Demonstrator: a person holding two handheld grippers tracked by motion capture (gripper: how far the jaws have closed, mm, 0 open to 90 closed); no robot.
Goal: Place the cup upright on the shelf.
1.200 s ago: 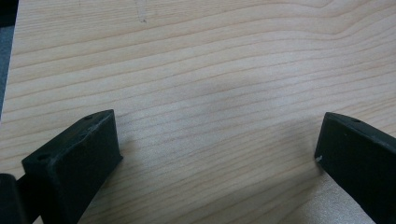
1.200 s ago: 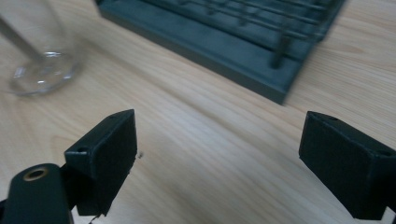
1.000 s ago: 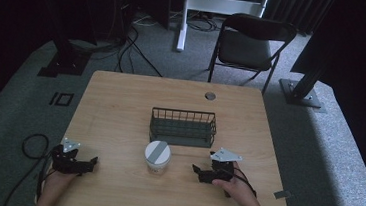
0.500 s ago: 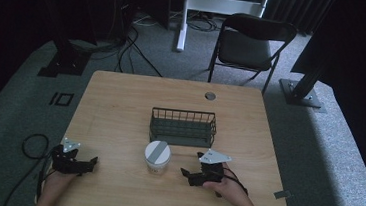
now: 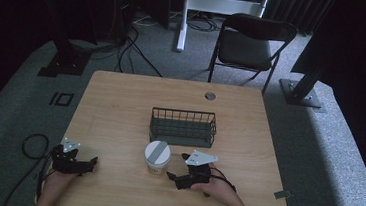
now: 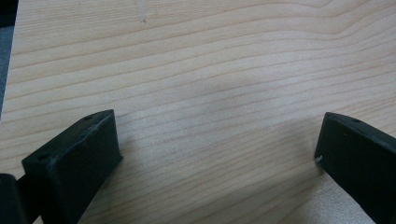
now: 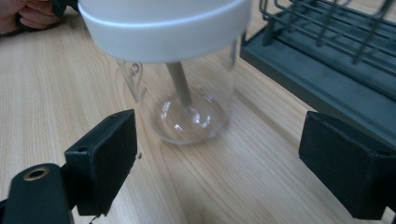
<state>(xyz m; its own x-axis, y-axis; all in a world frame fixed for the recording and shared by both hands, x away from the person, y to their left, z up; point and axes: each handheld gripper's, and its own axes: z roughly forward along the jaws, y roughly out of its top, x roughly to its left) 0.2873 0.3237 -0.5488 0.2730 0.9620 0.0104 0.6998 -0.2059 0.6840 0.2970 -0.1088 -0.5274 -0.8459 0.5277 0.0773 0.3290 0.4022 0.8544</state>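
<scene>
While the table (image 5: 120,107) spread across the middle of the high view, the wire basket (image 5: 183,127) sat at its centre. Just below it in the frame stood the clear jar (image 5: 157,157) with its white lid. At lower right, the right claw (image 5: 177,175) gaped wide beside the jar, gripping nothing. At lower left, the left claw (image 5: 90,162) was wide open and empty.

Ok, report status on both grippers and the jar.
Right gripper open, fingers wide, facing jar, not touching. Left gripper open over bare table. Jar upright, lid on, beside wire basket. Path unobstructed.
</scene>
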